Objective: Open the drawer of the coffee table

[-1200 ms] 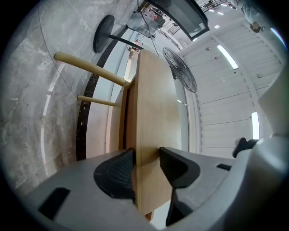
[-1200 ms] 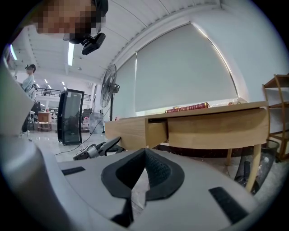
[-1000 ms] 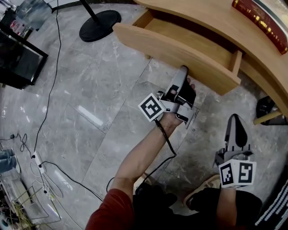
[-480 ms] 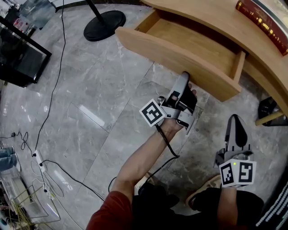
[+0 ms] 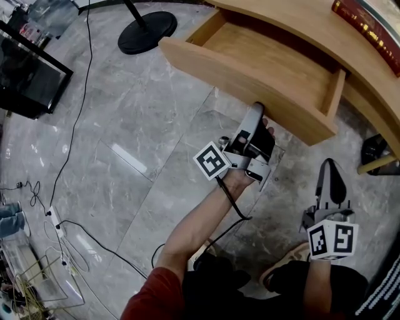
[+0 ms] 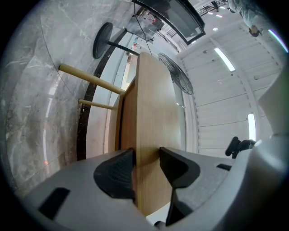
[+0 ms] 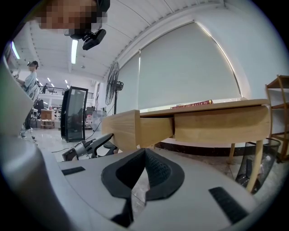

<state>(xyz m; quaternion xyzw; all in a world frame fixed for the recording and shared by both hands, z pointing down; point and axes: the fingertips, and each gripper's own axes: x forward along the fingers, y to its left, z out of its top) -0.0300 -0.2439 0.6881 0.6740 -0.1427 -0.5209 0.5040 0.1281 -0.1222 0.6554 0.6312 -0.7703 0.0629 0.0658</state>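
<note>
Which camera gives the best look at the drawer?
The head view: it looks down into the open drawer, showing its bare inside. The left gripper view shows only its front panel, edge-on; the right gripper view shows it side-on from low, inside hidden.

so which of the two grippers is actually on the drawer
The left gripper: its jaws clamp the wooden drawer front from below. The right gripper is held apart from it, jaws together and empty.

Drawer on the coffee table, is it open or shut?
Open. The drawer sticks out from under the coffee table, its wooden inside showing. The left tongs grip its front.
</note>
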